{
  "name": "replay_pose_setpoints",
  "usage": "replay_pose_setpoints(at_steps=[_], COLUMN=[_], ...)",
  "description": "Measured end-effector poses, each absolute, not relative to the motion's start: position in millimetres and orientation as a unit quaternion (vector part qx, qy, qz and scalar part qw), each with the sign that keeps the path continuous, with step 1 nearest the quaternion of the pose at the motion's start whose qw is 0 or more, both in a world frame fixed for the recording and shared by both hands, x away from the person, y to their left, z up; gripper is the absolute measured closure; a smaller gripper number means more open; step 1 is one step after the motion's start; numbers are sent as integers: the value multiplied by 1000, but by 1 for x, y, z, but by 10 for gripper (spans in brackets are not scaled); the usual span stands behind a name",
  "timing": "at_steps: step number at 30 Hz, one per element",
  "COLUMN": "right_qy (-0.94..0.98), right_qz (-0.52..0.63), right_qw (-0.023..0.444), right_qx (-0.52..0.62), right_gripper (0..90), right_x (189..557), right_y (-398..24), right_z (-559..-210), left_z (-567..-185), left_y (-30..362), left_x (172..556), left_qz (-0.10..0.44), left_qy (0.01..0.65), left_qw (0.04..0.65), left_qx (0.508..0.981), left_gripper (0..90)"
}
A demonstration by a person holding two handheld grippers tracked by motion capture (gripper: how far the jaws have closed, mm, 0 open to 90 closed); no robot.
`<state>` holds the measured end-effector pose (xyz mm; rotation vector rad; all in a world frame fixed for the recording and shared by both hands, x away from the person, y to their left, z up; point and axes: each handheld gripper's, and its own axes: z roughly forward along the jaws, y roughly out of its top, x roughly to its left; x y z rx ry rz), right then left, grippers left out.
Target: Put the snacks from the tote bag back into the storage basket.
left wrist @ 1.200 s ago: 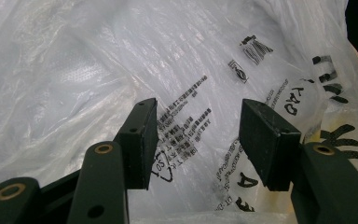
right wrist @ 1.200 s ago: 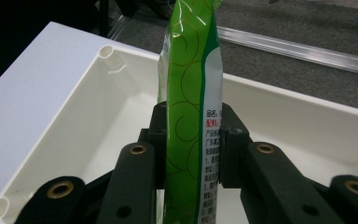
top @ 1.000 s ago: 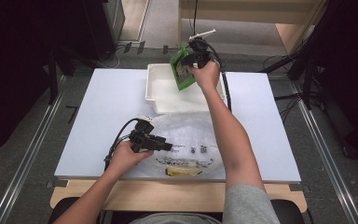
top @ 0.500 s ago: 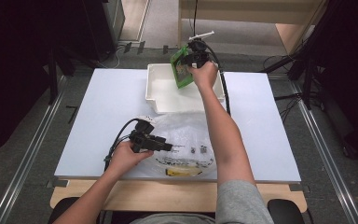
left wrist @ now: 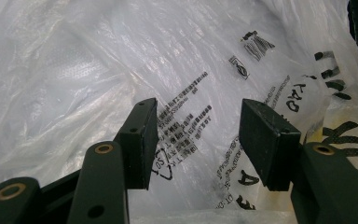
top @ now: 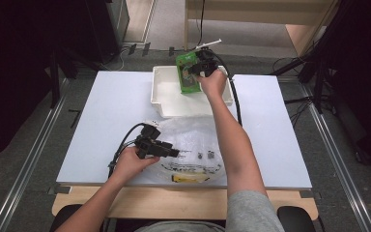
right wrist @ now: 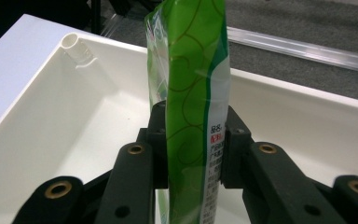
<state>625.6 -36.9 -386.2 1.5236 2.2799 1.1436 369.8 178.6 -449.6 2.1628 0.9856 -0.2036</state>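
The right gripper (top: 196, 67) is clamped on a green packet (top: 187, 73), holding it over the far right part of a white tray (top: 166, 104) that sits at the far middle of the white tabletop (top: 106, 116). In the right gripper view the packet (right wrist: 191, 93) stands on edge between the two black jaws, which press its flat sides just below the middle. Its wrapper is glossy bright green with thin brown swirl lines, a darker green band and a white strip down one side; small printed text with a red mark sits low on that strip. The top edge near the seal shows a little red and white. Below it lies the tray's bare white floor (right wrist: 74, 135), with a small round post at the tray's far left corner.

The left gripper (top: 170, 151) rests at the near left of the tabletop, over a crumpled clear plastic bag (top: 193, 140) spread just near of the tray. In the left gripper view its jaws stand apart with nothing between them, the bag (left wrist: 98, 70) wrinkled beneath, printed with black lettering and a recycling triangle.
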Motion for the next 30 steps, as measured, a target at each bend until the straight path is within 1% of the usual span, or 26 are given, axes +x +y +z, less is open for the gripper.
replay_pose_setpoints(at_steps=[1,5,7,8,11,15,17,18,19,26,30], right_qy=[765,773,773,775,775,779,778,778,775,774,779], right_qz=[383,363,359,351,346,341,342,342,342,340,329], right_qw=[84,90,88,85,81,84,86,86,88,81,95], right_qx=[511,512,515,518,522,520,520,520,524,528,526], right_gripper=[722,642,627,595,561,539,507,507,484,473,433], right_x=[626,628,628,630,631,632,633,633,633,635,636], right_y=[-37,-38,-38,-40,-40,-40,-40,-40,-40,-42,-43], right_z=[-386,-388,-390,-394,-398,-401,-402,-402,-403,-405,-406], left_z=[-450,-450,-450,-450,-450,-449,-449,-449,-449,-450,-449], left_y=[179,179,179,179,179,179,179,179,179,179,179], left_x=[370,370,370,370,370,370,370,370,370,370,369], left_qz=[-79,-80,-80,-80,-80,-80,-81,-81,-80,-81,-82], left_qy=[384,384,384,385,384,384,386,386,385,383,382], left_qw=[369,369,369,369,369,369,370,370,370,369,371], left_qx=[843,842,842,842,842,842,841,841,842,843,842], left_gripper=[480,480,479,479,479,478,477,477,477,476,471])
